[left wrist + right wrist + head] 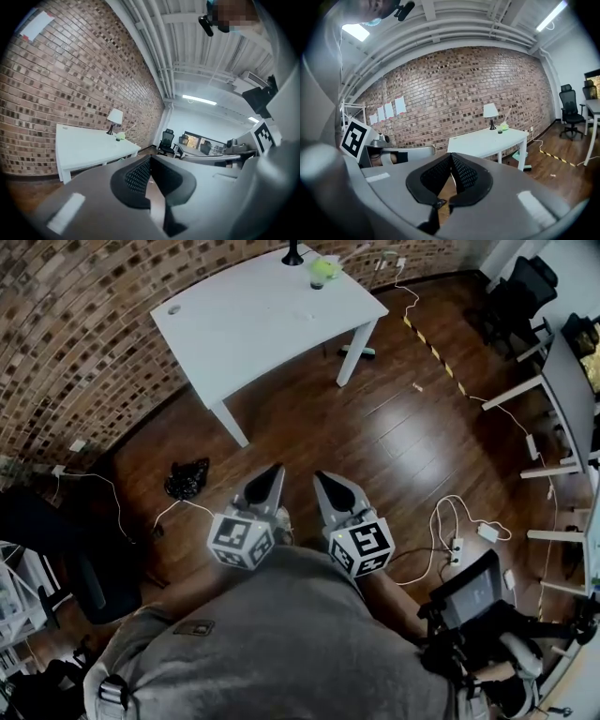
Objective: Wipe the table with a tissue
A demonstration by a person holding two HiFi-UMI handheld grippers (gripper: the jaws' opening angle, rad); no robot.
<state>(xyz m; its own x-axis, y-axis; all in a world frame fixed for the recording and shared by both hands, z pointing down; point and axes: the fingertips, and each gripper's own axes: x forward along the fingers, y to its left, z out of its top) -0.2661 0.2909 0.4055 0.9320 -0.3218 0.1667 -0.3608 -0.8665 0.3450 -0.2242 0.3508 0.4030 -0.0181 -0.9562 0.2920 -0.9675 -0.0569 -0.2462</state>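
A white table [262, 315] stands against the brick wall, far ahead of me. On its far end are a lamp [292, 255] and a green object [323, 270]; I cannot make out a tissue. Both grippers are held close to the person's body, over the wooden floor and well short of the table. My left gripper [274, 470] is shut with nothing in it, and the right gripper [320, 477] beside it is shut and empty too. The left gripper view shows the table [89, 147] beyond the closed jaws [150, 159]. The right gripper view shows the table [487, 139] likewise [451, 156].
A black bag [187, 477] lies on the floor left of the grippers. Cables and a power strip [457, 549] lie to the right. Desks [562, 381] and office chairs [516, 296] stand at the right, a black chair [66, 540] at the left. Striped tape [431, 343] runs past the table.
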